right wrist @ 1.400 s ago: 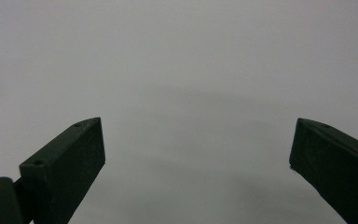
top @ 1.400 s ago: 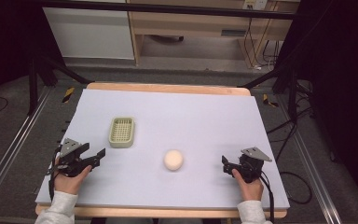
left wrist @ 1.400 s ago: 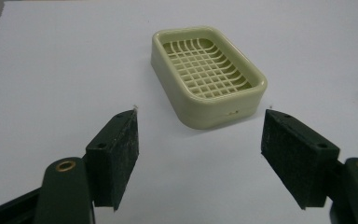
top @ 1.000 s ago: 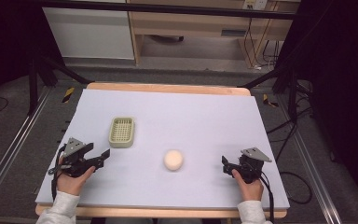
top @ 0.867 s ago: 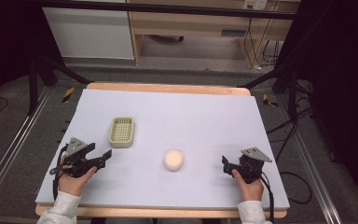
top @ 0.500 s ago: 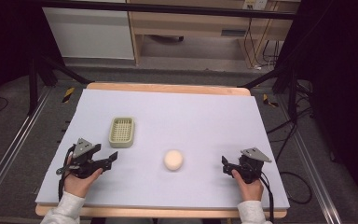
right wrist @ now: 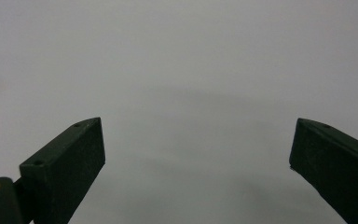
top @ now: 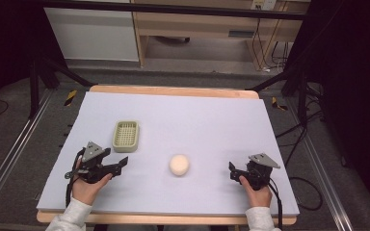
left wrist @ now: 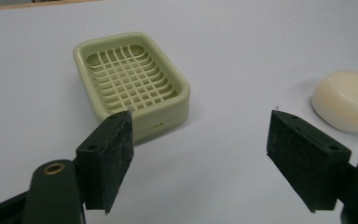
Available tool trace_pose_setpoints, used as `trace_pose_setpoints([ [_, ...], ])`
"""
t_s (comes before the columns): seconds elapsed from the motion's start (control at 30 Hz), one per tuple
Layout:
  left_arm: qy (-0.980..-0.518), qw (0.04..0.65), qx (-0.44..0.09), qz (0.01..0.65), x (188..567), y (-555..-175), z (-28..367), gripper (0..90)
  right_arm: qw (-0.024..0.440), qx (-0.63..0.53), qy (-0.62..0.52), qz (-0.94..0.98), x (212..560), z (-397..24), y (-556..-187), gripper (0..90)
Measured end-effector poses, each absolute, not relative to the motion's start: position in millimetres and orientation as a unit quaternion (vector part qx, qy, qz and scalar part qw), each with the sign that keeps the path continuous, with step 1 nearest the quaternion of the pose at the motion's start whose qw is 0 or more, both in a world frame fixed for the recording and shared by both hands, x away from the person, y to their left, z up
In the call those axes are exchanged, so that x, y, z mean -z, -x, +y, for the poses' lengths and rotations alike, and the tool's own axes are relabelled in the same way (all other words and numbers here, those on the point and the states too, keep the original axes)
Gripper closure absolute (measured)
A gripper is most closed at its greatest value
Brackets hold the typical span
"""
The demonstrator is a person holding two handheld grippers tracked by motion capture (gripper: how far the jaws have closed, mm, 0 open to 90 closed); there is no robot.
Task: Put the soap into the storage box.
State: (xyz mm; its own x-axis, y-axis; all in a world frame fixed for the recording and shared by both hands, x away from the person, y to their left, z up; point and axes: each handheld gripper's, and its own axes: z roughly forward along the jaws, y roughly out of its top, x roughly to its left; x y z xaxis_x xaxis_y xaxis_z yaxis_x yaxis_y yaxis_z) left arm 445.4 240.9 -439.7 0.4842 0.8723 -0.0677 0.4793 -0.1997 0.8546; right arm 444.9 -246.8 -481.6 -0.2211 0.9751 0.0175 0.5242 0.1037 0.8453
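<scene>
A pale green soap dish (top: 125, 135) with a grid bottom lies left of the table's middle; in the left gripper view the soap dish (left wrist: 130, 84) is just beyond the left jaw. A round cream soap bar (top: 179, 164) rests on the mat near the centre, and that soap bar (left wrist: 348, 101) shows at the right beyond the other jaw. My left gripper (top: 120, 166) is open, held just in front of the dish, nothing between its jaws. My right gripper (top: 232, 171) is open at the front right, with bare mat between its jaws (right wrist: 196, 163).
The table (top: 212, 115) is covered by a pale lilac mat with a wooden edge showing at the back and front. Dark metal frame legs and cables stand around it on the floor. A person's hands and light sleeves enter from the bottom.
My left gripper has moved to the right and slightly forward, toward the soap dish and soap. The right gripper, dish and soap have stayed put.
</scene>
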Motion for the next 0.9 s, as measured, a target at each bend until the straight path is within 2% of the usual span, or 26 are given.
trace_pose_setpoints([
  [0.33,-0.748,0.438,-0.222,0.447,439,-447,230,23.1,0.282,-0.389,-0.553,0.681,485,-246,-445,3.9],
  [0.9,-0.771,0.429,-0.214,0.419,435,-451,205,22.4,0.289,-0.389,-0.553,0.678,486,-245,-444,4.1],
])
